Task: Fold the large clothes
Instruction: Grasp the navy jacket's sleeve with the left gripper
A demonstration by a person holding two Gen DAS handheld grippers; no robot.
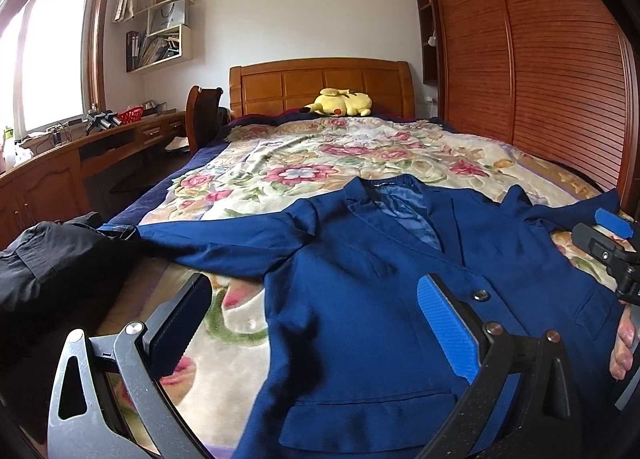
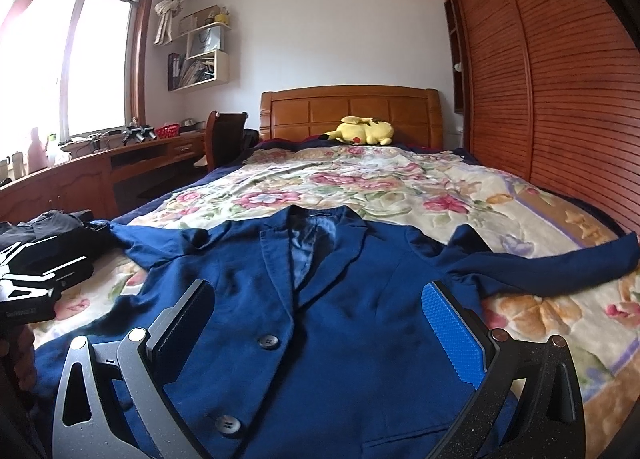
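A navy blue blazer (image 1: 360, 291) (image 2: 340, 323) lies flat and face up on the floral bedspread, collar toward the headboard and both sleeves spread out to the sides. My left gripper (image 1: 312, 319) hovers open over the blazer's left front, near its lower pocket, with nothing between its fingers. Open as well, my right gripper (image 2: 316, 323) hangs above the buttoned middle of the blazer and holds nothing. The right gripper (image 1: 608, 243) also shows at the right edge of the left wrist view, with a hand below it. The left gripper's body (image 2: 32, 279) appears at the left edge of the right wrist view.
Dark clothing (image 1: 52, 259) (image 2: 52, 231) is piled at the bed's left edge. A yellow plush toy (image 1: 340, 103) (image 2: 362, 131) rests by the wooden headboard (image 1: 320, 87). A slatted wardrobe (image 1: 532, 71) runs along the right; a desk (image 1: 100, 155) and chair (image 1: 204, 111) stand at the left under the window.
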